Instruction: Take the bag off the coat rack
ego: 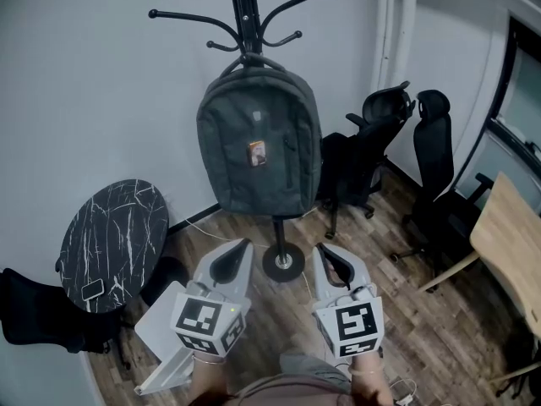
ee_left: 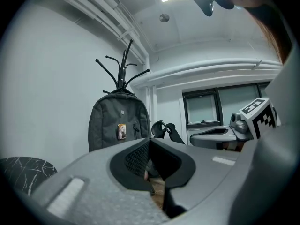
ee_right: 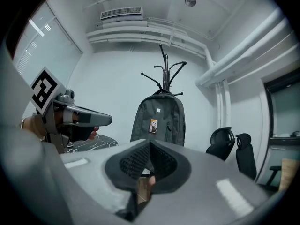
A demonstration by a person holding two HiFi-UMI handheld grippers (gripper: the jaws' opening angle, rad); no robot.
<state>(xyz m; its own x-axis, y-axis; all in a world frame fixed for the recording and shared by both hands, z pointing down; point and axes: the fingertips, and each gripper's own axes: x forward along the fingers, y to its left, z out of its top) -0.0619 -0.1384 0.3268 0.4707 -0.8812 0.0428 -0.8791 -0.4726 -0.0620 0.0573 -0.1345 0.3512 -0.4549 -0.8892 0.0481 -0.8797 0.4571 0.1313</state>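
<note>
A dark grey backpack (ego: 259,142) with a small orange tag hangs by its top loop from a black coat rack (ego: 245,11) against the white wall. The backpack (ee_left: 118,124) shows ahead in the left gripper view, and the backpack (ee_right: 158,121) likewise in the right gripper view. My left gripper (ego: 241,248) is shut and empty, held below the bag's left side, well short of it. Beside it, the right gripper (ego: 324,252) is shut with nothing in it, below the bag's right corner. The rack's round base (ego: 283,261) stands on the floor between the two grippers.
A round black marble-patterned table (ego: 112,242) stands at the left with a phone on it. Two black office chairs (ego: 397,155) stand right of the rack. A wooden tabletop (ego: 511,244) juts in at the right edge. A white box (ego: 161,332) lies on the wood floor.
</note>
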